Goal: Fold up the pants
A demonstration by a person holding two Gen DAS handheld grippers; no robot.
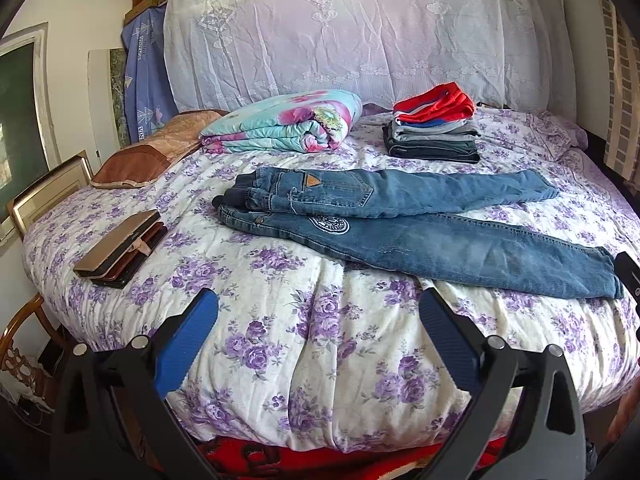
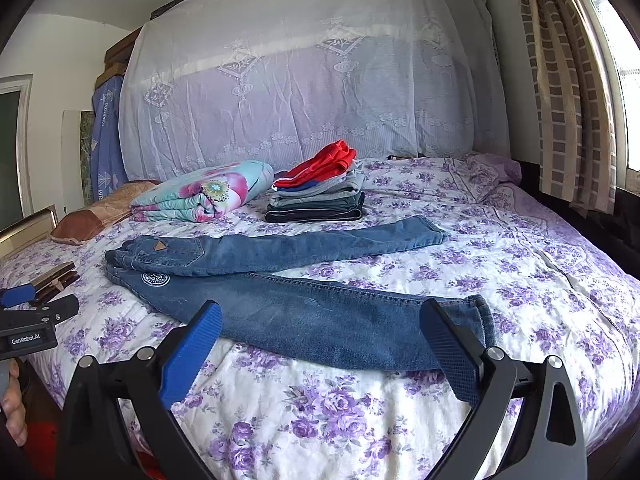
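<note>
1. The jeans (image 1: 404, 224) lie flat on the bed (image 1: 320, 360), waist to the left and both legs running out to the right; the far leg lies over the near one at the waist, and the two legs spread apart toward the cuffs
2. The near leg bears a round white patch (image 1: 329, 225) close to the waist; the far side shows a back pocket with a small brown triangular tag (image 1: 310, 180)
3. The left gripper (image 1: 320, 312) hangs over the near edge of the bed, its blue fingers (image 1: 188, 344) wide apart and holding nothing, clear of the jeans
4. The right gripper (image 2: 320, 320) hangs above the near leg by its cuff, its blue fingers (image 2: 192, 352) also spread wide with nothing between them
5. Behind the jeans, a pile of folded clothes (image 1: 434, 124) sits with a red piece on top
6. Left of that pile lies a folded flowered quilt (image 1: 282, 122), and further left a brown pillow (image 1: 156, 152)
7. At the left edge of the bed, a wallet and a flat phone-like thing (image 1: 120, 248) lie stacked
8. A white lace cloth (image 1: 360, 28) covers the headboard at the far side
</note>
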